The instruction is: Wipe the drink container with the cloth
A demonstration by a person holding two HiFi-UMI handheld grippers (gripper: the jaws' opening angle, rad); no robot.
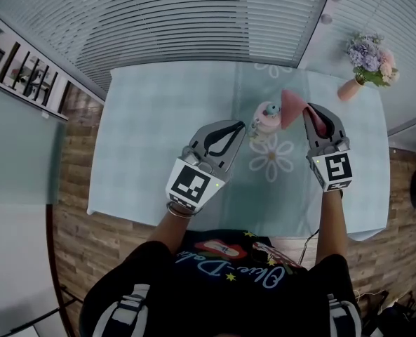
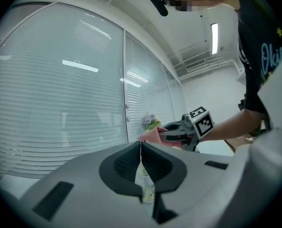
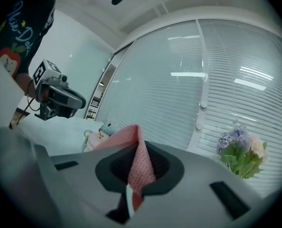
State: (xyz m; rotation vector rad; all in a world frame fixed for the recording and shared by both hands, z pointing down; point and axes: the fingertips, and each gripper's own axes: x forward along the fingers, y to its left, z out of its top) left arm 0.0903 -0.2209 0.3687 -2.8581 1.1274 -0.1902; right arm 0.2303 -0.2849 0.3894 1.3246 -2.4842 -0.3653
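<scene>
Pink cloth (image 1: 290, 109) is pinched in the right tool (image 1: 309, 114), held just right of the drink container (image 1: 267, 116) on the counter (image 1: 158, 132). Left tool (image 1: 241, 128) is shut, seemingly on its strap (image 3: 86, 139).

Table (image 1: 134, 201) wears a pale teal daisy-print tablecloth (image 1: 165, 118) — small drink container (image 1: 267, 116) mid-table, flower vase (image 1: 349, 88) at the far right corner.
</scene>
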